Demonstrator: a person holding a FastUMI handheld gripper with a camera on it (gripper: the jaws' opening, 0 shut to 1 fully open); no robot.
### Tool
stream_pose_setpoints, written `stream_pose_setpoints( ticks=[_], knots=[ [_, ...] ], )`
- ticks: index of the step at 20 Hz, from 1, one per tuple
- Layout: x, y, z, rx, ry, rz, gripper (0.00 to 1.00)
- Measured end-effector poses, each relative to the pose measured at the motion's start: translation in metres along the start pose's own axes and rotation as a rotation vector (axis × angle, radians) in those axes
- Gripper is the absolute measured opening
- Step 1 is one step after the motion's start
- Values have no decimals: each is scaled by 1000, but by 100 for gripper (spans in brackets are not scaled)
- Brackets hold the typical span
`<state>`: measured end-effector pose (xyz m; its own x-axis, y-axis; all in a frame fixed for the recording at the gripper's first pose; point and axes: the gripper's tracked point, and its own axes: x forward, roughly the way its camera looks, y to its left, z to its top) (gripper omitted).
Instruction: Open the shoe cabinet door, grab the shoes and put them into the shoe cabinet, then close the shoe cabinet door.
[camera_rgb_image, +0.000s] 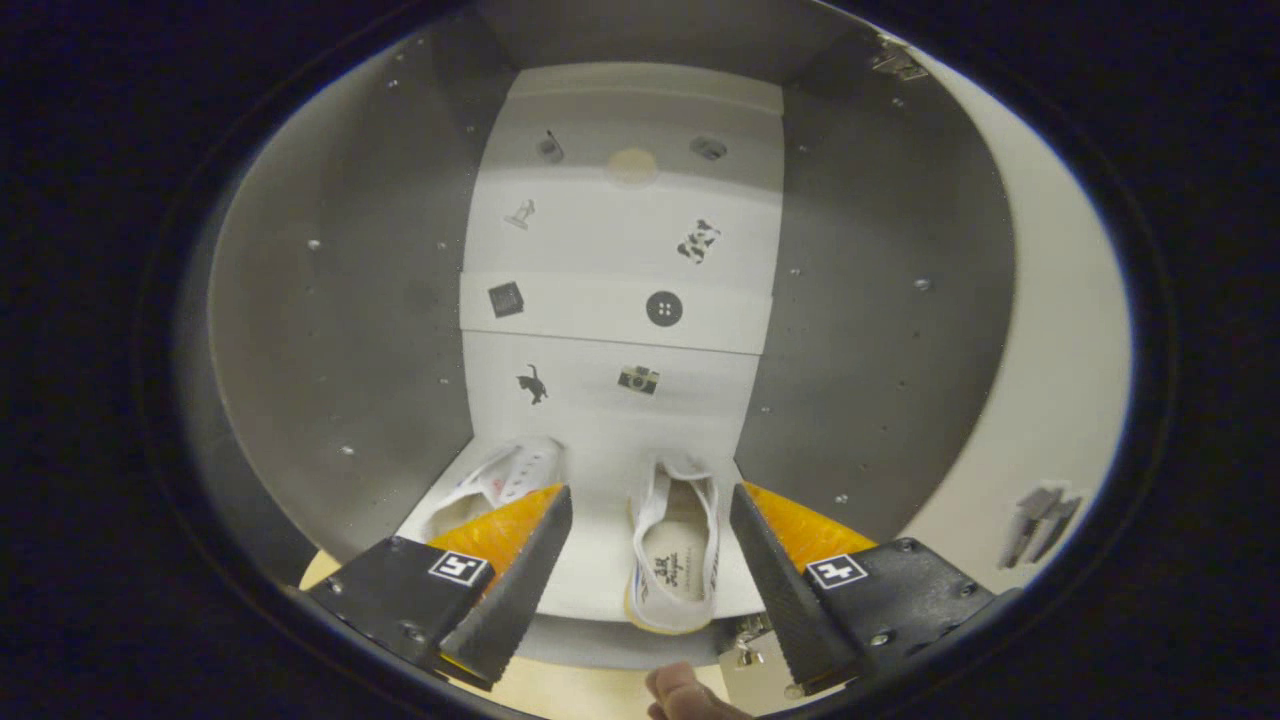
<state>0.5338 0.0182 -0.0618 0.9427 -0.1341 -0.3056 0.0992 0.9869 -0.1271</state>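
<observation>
Two white shoes sit on the floor of the open shoe cabinet (330, 330). The left shoe (500, 480) lies partly behind the left finger; the right shoe (675, 545) lies between the fingers, its heel at the near edge. The gripper (650, 560) is spread wide, grasping nothing. Small stickers dot the far back panel (620, 250). The open door (1050, 380) stands at right.

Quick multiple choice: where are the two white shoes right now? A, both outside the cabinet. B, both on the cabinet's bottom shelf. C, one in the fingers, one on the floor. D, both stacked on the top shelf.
B: both white shoes lie on the cabinet's bottom shelf, beyond the open, empty fingers.
</observation>
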Motion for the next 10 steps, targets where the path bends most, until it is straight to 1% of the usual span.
stream_pose_setpoints(
  ticks=[1,3,5,8,10],
  knots=[
    [-18,2,1,8,-18,12,100],
    [-55,4,3,23,-56,34,100],
    [-93,10,6,34,-101,77,100],
    [-149,13,4,20,-129,121,100],
    [-192,23,6,20,-154,183,100]
  ],
)
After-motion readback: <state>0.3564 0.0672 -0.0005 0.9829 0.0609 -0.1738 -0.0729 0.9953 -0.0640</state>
